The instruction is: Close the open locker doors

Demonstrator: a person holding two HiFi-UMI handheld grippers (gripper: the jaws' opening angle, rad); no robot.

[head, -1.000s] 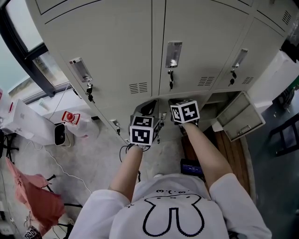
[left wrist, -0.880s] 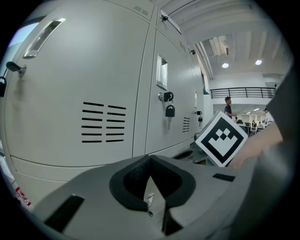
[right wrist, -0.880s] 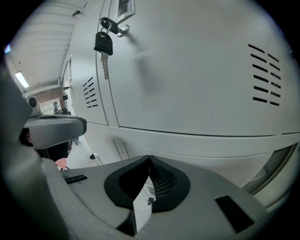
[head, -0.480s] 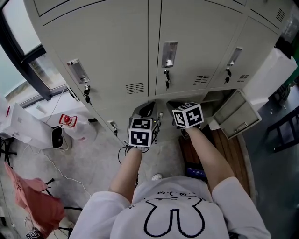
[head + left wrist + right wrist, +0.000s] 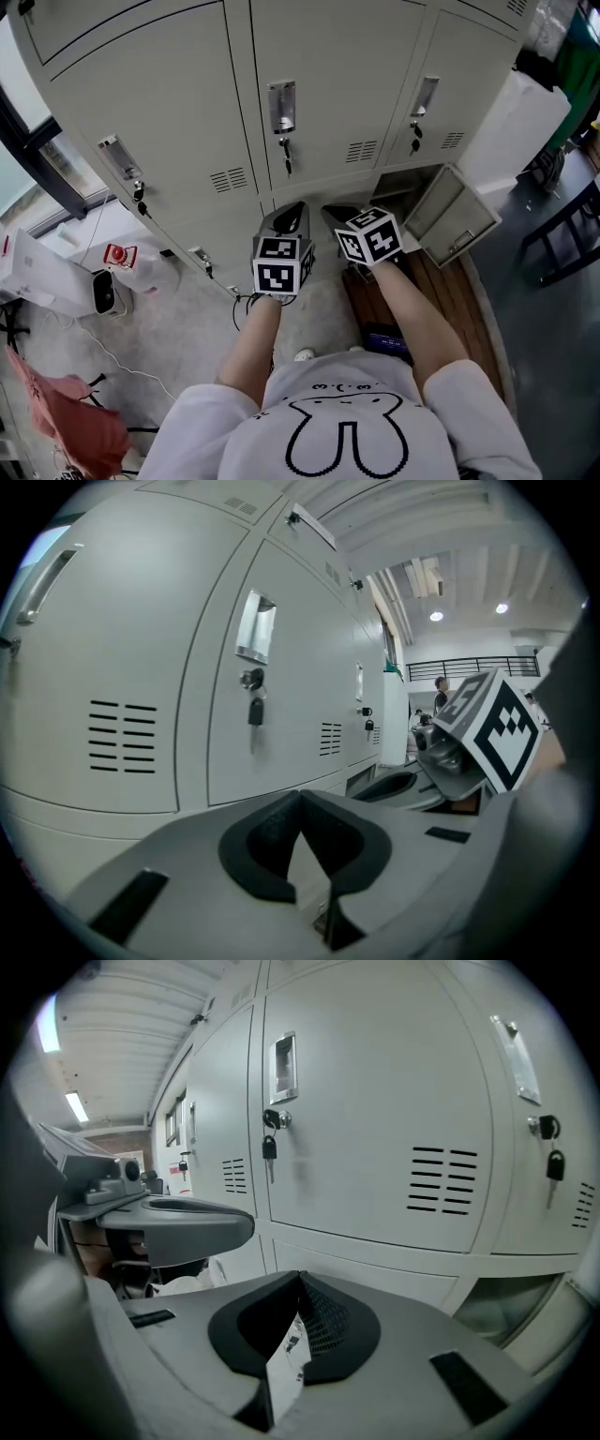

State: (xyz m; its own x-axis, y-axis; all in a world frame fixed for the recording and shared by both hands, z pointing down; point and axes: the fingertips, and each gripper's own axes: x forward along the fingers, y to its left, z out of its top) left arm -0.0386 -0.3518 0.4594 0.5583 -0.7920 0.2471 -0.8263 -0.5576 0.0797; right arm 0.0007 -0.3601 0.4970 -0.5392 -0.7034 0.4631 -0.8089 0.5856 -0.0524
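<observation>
A bank of grey lockers [image 5: 328, 84] stands before me, its upper doors closed with keys hanging in their locks [image 5: 286, 155]. Low at the right, one small locker door [image 5: 450, 217] hangs open, swung out over the floor, and its open compartment [image 5: 516, 1305] shows at the lower right of the right gripper view. My left gripper [image 5: 289, 216] [image 5: 300, 794] and right gripper [image 5: 339, 214] [image 5: 300, 1276] are held side by side, pointing at the locker bases left of that door. Both are shut and empty, touching nothing. The right gripper's marker cube [image 5: 492, 728] shows in the left gripper view.
On the floor at left lie a white box [image 5: 37, 277], a red-labelled bag [image 5: 127, 262], cables and a pink cloth [image 5: 66, 422]. A dark window frame [image 5: 28, 141] stands beside the lockers. At right are a white panel [image 5: 511, 122], a dark chair [image 5: 562, 234] and a wooden floor strip [image 5: 450, 300].
Both grippers have shifted together along the locker fronts and risen slightly. The open door now lies closer to the right gripper. Both stay shut.
</observation>
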